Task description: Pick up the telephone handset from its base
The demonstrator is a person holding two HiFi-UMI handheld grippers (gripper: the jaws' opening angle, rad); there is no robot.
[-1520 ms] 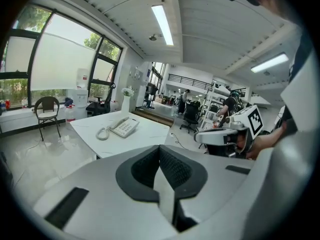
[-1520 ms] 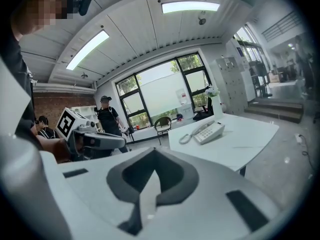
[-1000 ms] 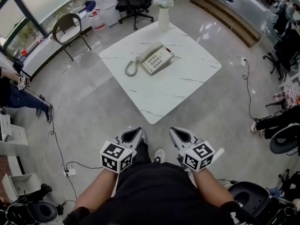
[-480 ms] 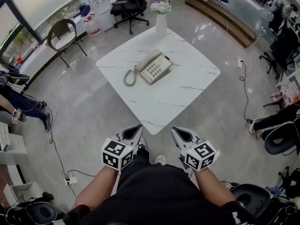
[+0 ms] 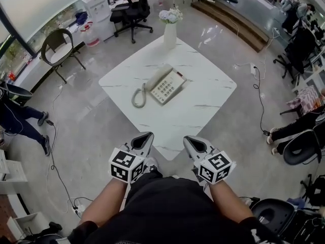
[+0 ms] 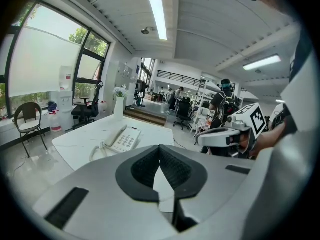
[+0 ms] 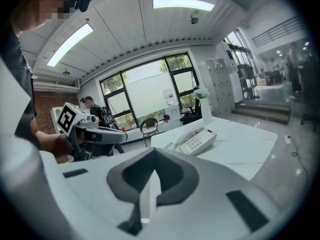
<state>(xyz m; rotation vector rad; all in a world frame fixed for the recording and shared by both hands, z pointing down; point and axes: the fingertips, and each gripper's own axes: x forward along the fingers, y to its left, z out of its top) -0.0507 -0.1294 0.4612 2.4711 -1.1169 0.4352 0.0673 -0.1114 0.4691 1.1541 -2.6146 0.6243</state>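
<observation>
Glossy marble-look table [image 5: 203, 95], smooth plastic telephone [image 5: 165, 84].

Cream handset [image 5: 156, 78] cradled on keypad base [image 5: 169, 87], mid-table [image 5: 205, 105]

The person wears black; the pale grey left gripper [image 5: 143, 136] and right gripper [image 5: 191, 139] bear black-and-white marker cubes.

No legible text or numbers, even on the telephone [image 5: 163, 84] keypad.
</observation>
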